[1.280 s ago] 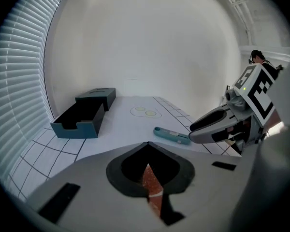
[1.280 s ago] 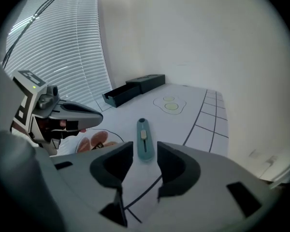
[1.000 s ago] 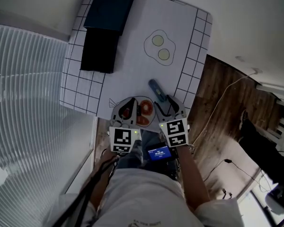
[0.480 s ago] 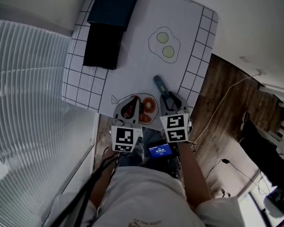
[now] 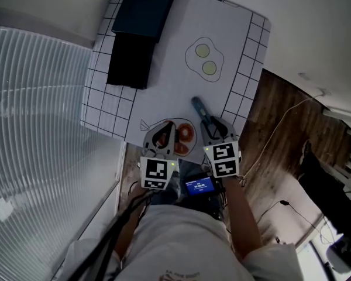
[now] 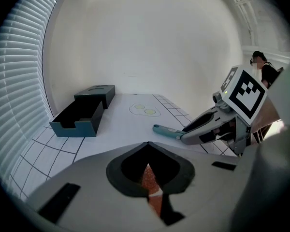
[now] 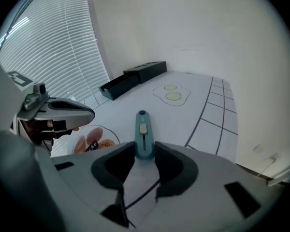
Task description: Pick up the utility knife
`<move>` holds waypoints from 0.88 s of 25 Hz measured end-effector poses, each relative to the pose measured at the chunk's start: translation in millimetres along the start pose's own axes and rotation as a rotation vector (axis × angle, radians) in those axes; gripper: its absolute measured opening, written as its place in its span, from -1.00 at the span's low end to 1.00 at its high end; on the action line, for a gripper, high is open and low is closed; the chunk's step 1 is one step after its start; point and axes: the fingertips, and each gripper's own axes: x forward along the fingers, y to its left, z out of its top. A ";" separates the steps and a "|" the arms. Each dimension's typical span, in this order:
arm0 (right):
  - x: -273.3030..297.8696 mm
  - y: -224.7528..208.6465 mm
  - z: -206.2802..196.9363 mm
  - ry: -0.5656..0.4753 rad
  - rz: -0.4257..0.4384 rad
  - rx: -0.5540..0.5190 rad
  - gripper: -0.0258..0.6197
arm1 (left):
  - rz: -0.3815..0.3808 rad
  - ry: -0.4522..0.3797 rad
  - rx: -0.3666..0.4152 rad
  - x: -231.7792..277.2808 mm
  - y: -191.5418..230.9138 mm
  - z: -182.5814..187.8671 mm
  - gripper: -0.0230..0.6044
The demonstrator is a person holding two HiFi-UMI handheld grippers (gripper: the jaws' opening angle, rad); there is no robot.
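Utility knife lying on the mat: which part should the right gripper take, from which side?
Grip the utility knife at its near end, pads on its two long sides, approaching from the person's edge along its length. It lies flat, slider up, pointing away. The right gripper is closing its jaws with that end between them.

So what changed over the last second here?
The right gripper barely shifted, but its jaws, wide before, have drawn in around the near end of the utility knife and are closing. The knife still lies on the table. The left gripper, shut, and the dark box stayed put.
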 end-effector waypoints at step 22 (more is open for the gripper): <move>-44.1 0.0 53.1 -0.190 -0.010 0.037 -0.51 | 0.013 -0.098 -0.006 -7.0 13.0 43.5 -0.92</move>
